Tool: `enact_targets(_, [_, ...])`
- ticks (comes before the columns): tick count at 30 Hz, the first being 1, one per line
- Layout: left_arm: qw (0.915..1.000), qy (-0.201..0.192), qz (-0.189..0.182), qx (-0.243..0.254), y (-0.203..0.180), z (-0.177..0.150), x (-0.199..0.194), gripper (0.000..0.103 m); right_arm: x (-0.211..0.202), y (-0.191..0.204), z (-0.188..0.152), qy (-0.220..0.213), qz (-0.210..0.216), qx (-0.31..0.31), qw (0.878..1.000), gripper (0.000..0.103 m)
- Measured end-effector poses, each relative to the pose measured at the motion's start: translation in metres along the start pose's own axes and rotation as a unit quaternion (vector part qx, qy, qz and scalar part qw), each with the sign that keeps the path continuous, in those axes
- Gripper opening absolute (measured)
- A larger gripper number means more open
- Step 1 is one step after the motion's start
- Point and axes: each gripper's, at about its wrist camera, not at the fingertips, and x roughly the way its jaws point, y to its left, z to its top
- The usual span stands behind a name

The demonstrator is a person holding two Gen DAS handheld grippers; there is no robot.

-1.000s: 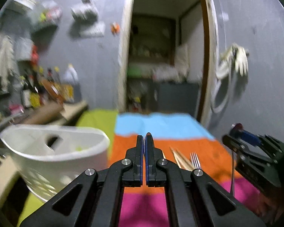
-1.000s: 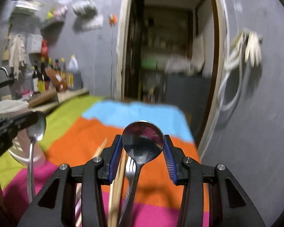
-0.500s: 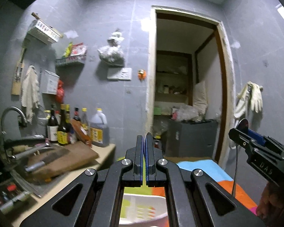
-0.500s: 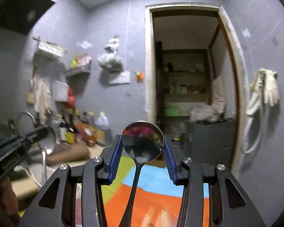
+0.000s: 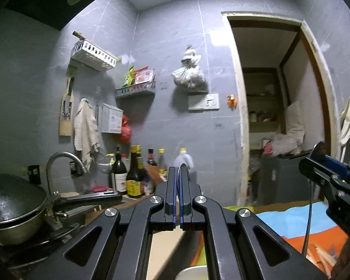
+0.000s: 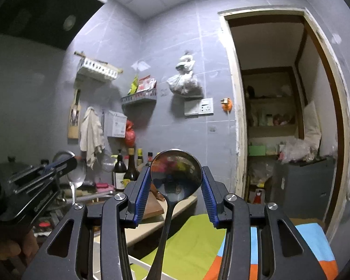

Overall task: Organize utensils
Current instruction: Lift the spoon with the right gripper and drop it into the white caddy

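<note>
Both wrists have tilted up off the cloth, so we now hold each spoon bowl-up, handle hanging to 6 o'clock: left gripper (image 5: 177,175) clamped on the edge-on spoon (image 6: 76,175), right gripper (image 6: 176,182) pinching the dark spoon (image 6: 176,175), white holder (image 5: 193,273) directly below left

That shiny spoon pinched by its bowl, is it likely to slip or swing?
The spoon looks like polished metal, so probably stiff but slippery against the pads. The right gripper holds only the bowl's edges, with the handle hanging below, so it may pivot if jolted.
</note>
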Motion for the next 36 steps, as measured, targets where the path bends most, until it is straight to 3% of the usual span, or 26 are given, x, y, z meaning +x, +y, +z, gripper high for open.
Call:
enact_targets(7, [0.9991,0.027,0.029,0.013,-0.002,-0.039,0.031,0.000,0.017,0.011,-0.037,0.022,0.000,-0.015,1.000,0.040])
enact_targets(13, [0.9977,0.058,0.029,0.017,-0.007,-0.064,0.042,0.000,0.022,0.006,-0.063,0.059,0.005,-0.005,0.998,0.041])
enact_targets(20, [0.9917,0.124,-0.026,-0.023,-0.003,-0.072,0.045,0.001,0.019,-0.001,-0.080,0.103,0.011,0.013,0.995,0.041])
enact_targets(25, [0.9872,0.145,-0.052,-0.042,-0.002,-0.067,0.039,0.001,0.017,-0.007,-0.087,0.129,0.019,0.031,0.991,0.041])
enact_targets(33, [0.9726,0.187,-0.120,-0.068,-0.001,-0.064,0.033,0.004,0.012,-0.015,-0.089,0.150,0.025,0.062,0.986,0.046])
enact_targets(36, [0.9660,0.199,-0.141,-0.084,-0.001,-0.063,0.031,0.010,0.008,-0.018,-0.086,0.149,0.025,0.067,0.986,0.047])
